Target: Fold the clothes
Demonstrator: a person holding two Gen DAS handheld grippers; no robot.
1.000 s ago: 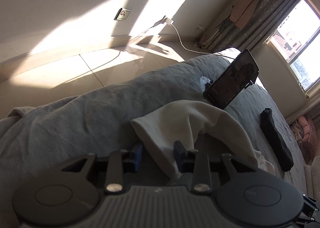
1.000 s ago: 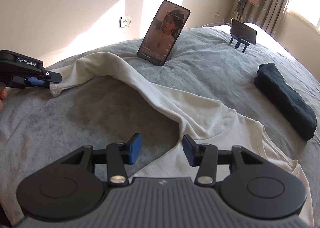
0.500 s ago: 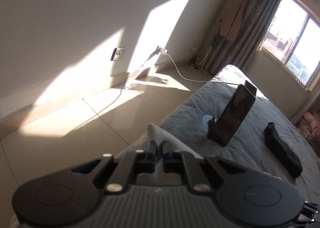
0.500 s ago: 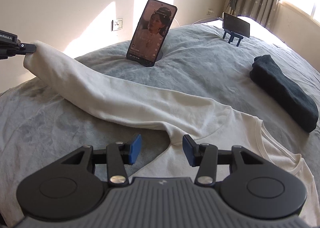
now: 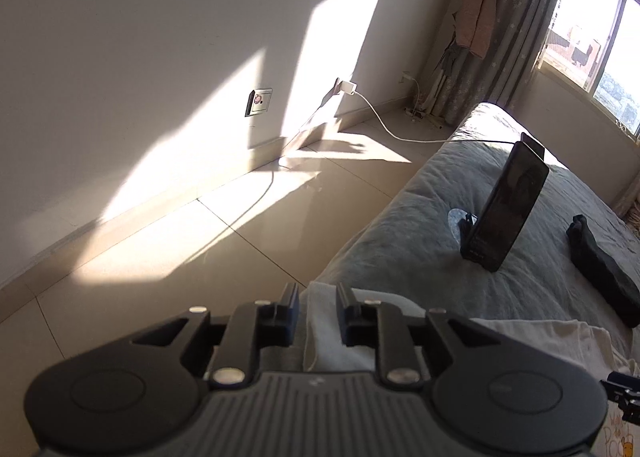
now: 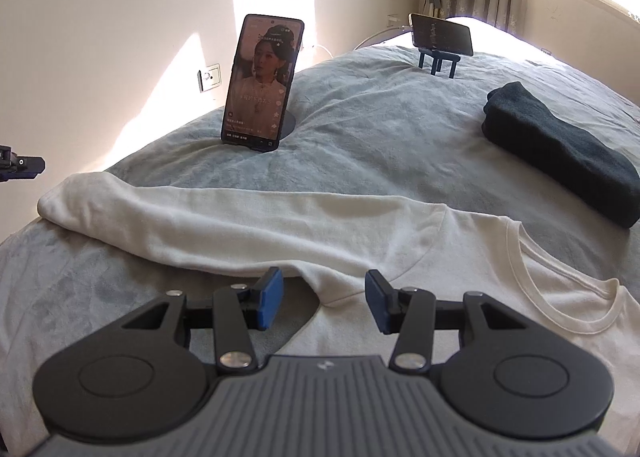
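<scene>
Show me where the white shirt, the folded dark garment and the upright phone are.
white shirt (image 6: 248,217): right wrist view, middle of the outstretched sleeve.
folded dark garment (image 6: 560,145): right wrist view, its top surface.
upright phone (image 6: 262,81): right wrist view, centre of the lit screen.

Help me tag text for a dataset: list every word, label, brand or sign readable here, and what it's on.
Nothing reads clearly.
Upright phone: captions over the video, too small to read.
White shirt: orange print at the picture's corner, blurred and cut off.
Right gripper: a small emblem on its body, no words.

The cream shirt's (image 6: 400,241) hem is hidden behind the right tool (image 6: 324,299).
</scene>
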